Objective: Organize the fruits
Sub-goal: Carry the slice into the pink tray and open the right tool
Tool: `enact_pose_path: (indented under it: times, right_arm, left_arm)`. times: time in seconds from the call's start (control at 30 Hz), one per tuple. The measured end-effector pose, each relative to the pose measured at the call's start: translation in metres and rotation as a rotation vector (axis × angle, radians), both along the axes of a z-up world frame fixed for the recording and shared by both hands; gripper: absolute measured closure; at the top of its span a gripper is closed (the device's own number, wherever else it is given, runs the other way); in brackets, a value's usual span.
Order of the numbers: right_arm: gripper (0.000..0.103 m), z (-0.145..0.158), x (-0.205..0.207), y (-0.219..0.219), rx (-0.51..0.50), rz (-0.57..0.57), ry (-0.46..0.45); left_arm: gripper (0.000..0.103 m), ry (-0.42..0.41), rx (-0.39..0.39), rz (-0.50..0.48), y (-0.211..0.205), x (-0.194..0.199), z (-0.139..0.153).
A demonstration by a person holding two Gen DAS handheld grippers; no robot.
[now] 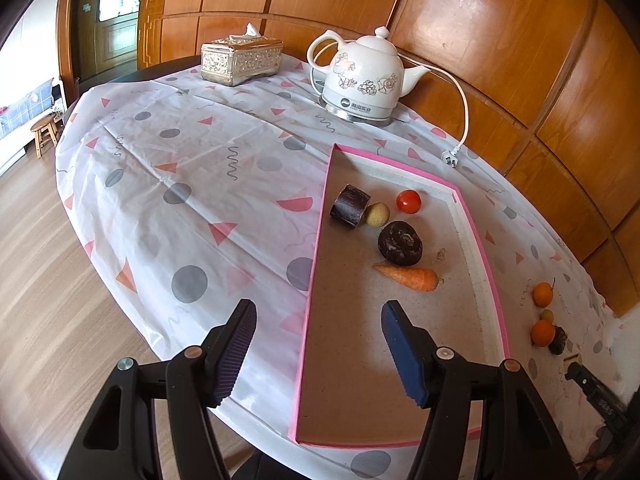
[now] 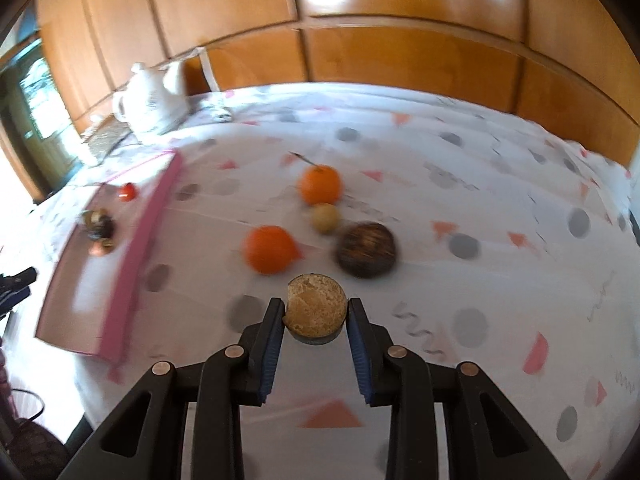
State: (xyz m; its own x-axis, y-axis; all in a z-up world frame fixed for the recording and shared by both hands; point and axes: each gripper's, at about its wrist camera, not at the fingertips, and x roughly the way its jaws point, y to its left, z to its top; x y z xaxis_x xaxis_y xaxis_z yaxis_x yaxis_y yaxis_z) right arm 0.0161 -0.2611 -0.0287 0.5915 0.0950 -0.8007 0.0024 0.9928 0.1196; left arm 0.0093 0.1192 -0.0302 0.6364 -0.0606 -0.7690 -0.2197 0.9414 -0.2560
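A round, cut tan piece [image 2: 316, 307] with a dark rind is pinched between the pads of the right gripper [image 2: 317, 316] and held above the patterned tablecloth [image 2: 460, 168]. Just beyond it, two oranges [image 2: 270, 250] [image 2: 321, 184], a small pale fruit [image 2: 326, 218] and a dark round fruit [image 2: 366, 250] are seen clustered on the cloth. The left gripper [image 1: 318, 314] is held spread and empty over the near end of the pink-rimmed tray [image 1: 482, 248]. Farther in the tray, a carrot [image 1: 408, 277], a dark ring-shaped piece [image 1: 400, 243], a dark cylinder [image 1: 351, 211] and a red tomato [image 1: 409, 201] are laid. At the far edge, a white kettle [image 1: 362, 78] and a tissue box [image 1: 241, 60] are set.
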Motion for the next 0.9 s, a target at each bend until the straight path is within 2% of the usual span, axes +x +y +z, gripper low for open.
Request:
enact_pose_path:
  times: [0.3,0.6,0.77,0.9]
  right_arm:
    - [0.071,0.022,0.011,0.073,0.018,0.243,-0.042]
    - [0.071,0.03,0.026,0.14,0.036,0.464,-0.037]
    - [0.071,0.024,0.04,0.172,0.007,0.529,-0.024]
    - [0.073,0.017,0.062,0.189,-0.004,0.53,-0.012]
  left_arm:
    - [0.037,0.004,-0.012,0.004,0.002,0.0,-0.003]
    - [0.037,0.008,-0.027,0.014,0.007,0.0,-0.007]
    - [0.037,0.007,-0.036,0.024,0.01,-0.001,-0.009]
    - [0.037,0.012,-0.04,0.026,0.012,-0.001,-0.011]
